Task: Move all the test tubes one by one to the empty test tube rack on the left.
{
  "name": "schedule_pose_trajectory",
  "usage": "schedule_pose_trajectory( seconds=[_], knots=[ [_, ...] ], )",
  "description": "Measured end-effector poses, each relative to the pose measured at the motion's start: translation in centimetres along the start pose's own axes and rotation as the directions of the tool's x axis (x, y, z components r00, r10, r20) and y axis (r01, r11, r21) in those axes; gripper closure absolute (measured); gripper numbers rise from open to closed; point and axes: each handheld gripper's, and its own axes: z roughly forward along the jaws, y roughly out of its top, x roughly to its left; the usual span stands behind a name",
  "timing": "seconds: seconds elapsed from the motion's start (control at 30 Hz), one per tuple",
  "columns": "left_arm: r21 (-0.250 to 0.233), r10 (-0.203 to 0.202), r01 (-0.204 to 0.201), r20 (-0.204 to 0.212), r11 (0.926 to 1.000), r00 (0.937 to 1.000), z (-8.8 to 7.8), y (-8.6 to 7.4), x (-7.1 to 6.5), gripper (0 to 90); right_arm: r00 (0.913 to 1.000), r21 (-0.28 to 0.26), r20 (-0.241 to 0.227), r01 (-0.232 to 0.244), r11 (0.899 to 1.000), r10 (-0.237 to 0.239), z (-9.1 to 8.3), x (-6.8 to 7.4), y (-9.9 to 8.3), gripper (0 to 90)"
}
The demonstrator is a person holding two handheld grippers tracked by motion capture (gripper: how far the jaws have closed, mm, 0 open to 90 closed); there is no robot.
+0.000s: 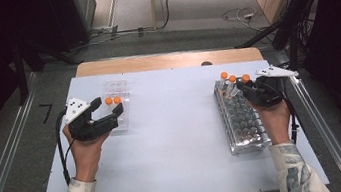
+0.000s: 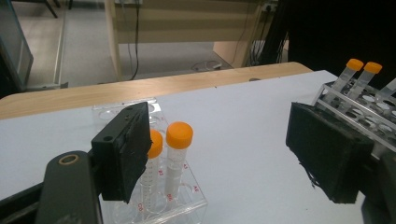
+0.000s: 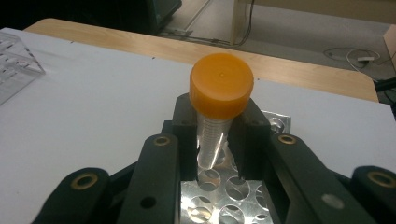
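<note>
My right gripper (image 1: 244, 85) is shut on a clear tube with an orange cap (image 1: 246, 78) at the far end of the metal tube rack (image 1: 246, 126). In the right gripper view the tube (image 3: 219, 93) stands between the pads of this gripper (image 3: 217, 140), its pointed tip just above the rack's holes (image 3: 224, 200). Two more orange-capped tubes (image 1: 228, 78) stand in that rack. My left gripper (image 1: 109, 106) is open beside a clear plastic rack (image 1: 118, 89) that holds two orange-capped tubes (image 2: 179, 149). Its jaws (image 2: 224, 158) stand wide apart and touch nothing.
A white sheet (image 1: 177, 125) covers the table, with a wooden edge (image 1: 163, 61) at the far side. Cables and dark stands lie on the floor beyond. The metal rack (image 2: 369, 112) with its tubes appears at the right of the left gripper view.
</note>
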Motion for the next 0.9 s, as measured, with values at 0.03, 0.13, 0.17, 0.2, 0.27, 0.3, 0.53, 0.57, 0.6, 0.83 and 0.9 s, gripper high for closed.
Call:
schedule_pose_trajectory(
  seconds=[0.03,0.13,0.17,0.2,0.27,0.3,0.53,0.57,0.6,0.83,0.9],
  knots=[
    [0.0,0.001,-0.001,0.002,1.0,1.0,0.0,0.0,0.0,22.0,1.0,-0.004,-0.002,0.001,1.0,-0.001,-0.3,0.1,-0.1,71.3],
    [-0.002,0.003,-0.003,0.003,1.0,1.0,-0.1,0.1,-0.1,22.1,0.9998,-0.021,-0.019,0.004,1.0,-0.004,-1.1,0.3,-0.4,71.3],
    [-0.003,0.003,-0.003,0.002,1.0,1.0,-0.1,0.1,-0.2,22.0,0.9996,-0.025,-0.028,0.007,1.0,-0.007,-1.4,0.4,-0.5,71.3],
    [-0.004,0.005,-0.005,0.002,1.0,1.0,-0.2,0.1,-0.3,22.1,0.9993,-0.03,-0.036,0.009,1.0,-0.01,-1.7,0.6,-0.6,71.3],
    [-0.009,0.006,-0.006,0.005,0.9999,1.0,-0.2,0.1,-0.4,22.1,0.9985,-0.044,-0.051,0.015,0.999,-0.017,-2.2,1.0,-0.8,71.4],
    [-0.01,0.007,-0.007,0.007,0.9999,0.9999,-0.2,0.2,-0.6,22.1,0.9977,-0.047,-0.065,0.017,0.999,-0.02,-2.4,1.3,-0.9,71.3],
    [-0.012,0.028,-0.028,0.032,0.9995,0.9991,-0.5,0.4,-1.6,22.1,0.9867,-0.044,-0.136,0.083,0.996,-0.088,-2.5,4.1,-0.9,71.4],
    [-0.013,0.031,-0.031,0.039,0.9994,0.9988,-0.6,0.4,-1.8,22.1,0.9839,-0.041,-0.149,0.094,0.995,-0.099,-2.4,4.6,-0.9,71.3],
    [-0.013,0.034,-0.033,0.042,0.9994,0.9985,-0.6,0.4,-2.0,22.1,0.9817,-0.035,-0.156,0.104,0.994,-0.108,-2.3,5.1,-1.0,71.3],
    [-0.009,0.058,-0.057,0.078,0.9983,0.9953,-0.6,0.5,-3.3,22.1,0.9584,-0.017,-0.243,0.15,0.989,-0.149,-1.0,8.0,-1.4,71.3],
    [-0.008,0.065,-0.064,0.086,0.9979,0.9942,-0.6,0.5,-3.7,22.0,0.9517,-0.013,-0.264,0.159,0.987,-0.157,-0.6,8.7,-1.5,71.3]
  ],
)
